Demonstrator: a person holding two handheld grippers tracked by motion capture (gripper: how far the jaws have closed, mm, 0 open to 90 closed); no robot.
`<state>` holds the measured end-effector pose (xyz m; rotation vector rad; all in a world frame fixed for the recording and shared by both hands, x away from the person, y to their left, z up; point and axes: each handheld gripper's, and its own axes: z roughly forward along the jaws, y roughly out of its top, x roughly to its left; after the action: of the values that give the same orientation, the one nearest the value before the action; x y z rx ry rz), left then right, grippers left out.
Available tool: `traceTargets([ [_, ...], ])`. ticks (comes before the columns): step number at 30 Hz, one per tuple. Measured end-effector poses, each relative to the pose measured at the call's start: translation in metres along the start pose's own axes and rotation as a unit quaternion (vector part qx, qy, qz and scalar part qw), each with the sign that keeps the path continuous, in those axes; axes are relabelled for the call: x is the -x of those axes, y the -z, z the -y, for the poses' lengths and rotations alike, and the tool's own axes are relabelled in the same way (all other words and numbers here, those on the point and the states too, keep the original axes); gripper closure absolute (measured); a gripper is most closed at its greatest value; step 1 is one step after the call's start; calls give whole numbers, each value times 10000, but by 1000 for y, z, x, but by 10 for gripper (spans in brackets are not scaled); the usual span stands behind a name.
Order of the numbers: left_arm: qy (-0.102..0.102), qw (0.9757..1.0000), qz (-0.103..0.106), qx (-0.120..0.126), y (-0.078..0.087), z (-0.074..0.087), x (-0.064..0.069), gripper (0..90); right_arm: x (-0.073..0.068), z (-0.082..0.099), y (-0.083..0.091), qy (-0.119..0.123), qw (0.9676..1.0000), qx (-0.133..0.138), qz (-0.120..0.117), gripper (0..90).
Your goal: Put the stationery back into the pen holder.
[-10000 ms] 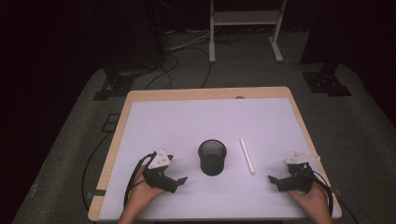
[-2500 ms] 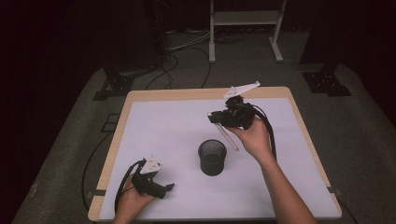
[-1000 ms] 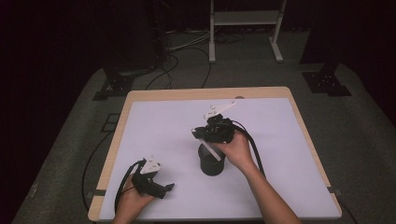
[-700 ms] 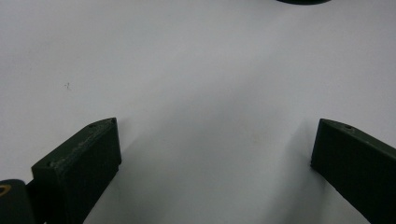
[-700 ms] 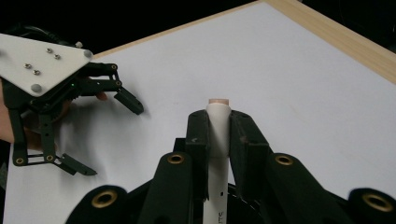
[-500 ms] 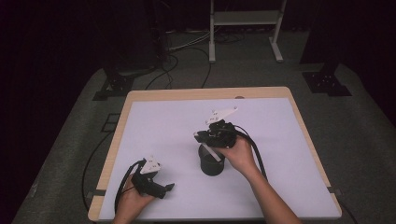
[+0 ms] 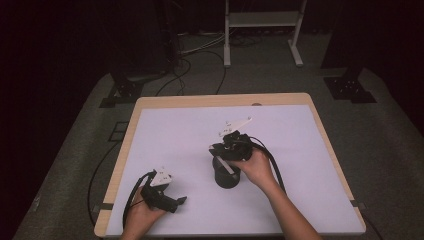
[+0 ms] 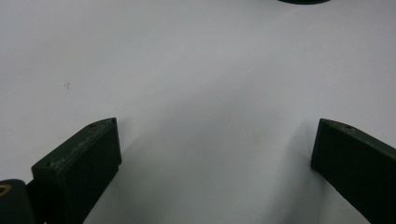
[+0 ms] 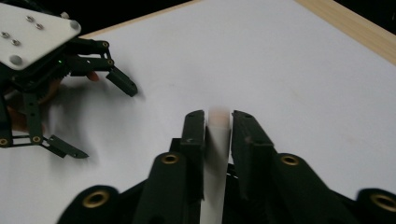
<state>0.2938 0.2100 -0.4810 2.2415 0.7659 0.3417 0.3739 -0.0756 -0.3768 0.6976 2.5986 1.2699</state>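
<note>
The worktop [image 7: 190, 130] lies bare across its far half, from 9 through 12 to 3 o'clock, and can be crossed freely. The middle is blocked by the black cup [image 7: 226, 176], over which the right gripper [image 7: 223, 154] is held with a white stick [image 7: 229, 167]. The 7 o'clock corner is taken by the left gripper [image 7: 177, 202]; open surface is seen between its fingers [image 8: 79, 163].
</note>
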Motion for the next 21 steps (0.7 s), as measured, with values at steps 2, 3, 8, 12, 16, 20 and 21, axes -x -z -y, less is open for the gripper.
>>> traceTargets([
  [2,5,10000,0,1,0,0,0,8,1,1,0,-37,10000,-27,-2,674],
  [3,7,10000,1,1,0,0,0,8,1,0,0,-62,10000,-28,-3,638],
  [8,8,10000,2,1,0,0,0,8,2,1,4,-84,9999,-73,79,461],
  [12,8,10000,2,1,0,0,0,8,4,3,10,-107,9996,-133,231,320],
  [16,5,10000,4,1,0,0,0,8,9,9,19,-163,9990,-165,390,202],
  [20,7,10000,0,2,0,0,0,8,13,19,28,-248,9972,-236,666,110],
  [21,5,10000,-2,2,0,0,0,8,13,20,30,-242,9968,-251,720,88],
])
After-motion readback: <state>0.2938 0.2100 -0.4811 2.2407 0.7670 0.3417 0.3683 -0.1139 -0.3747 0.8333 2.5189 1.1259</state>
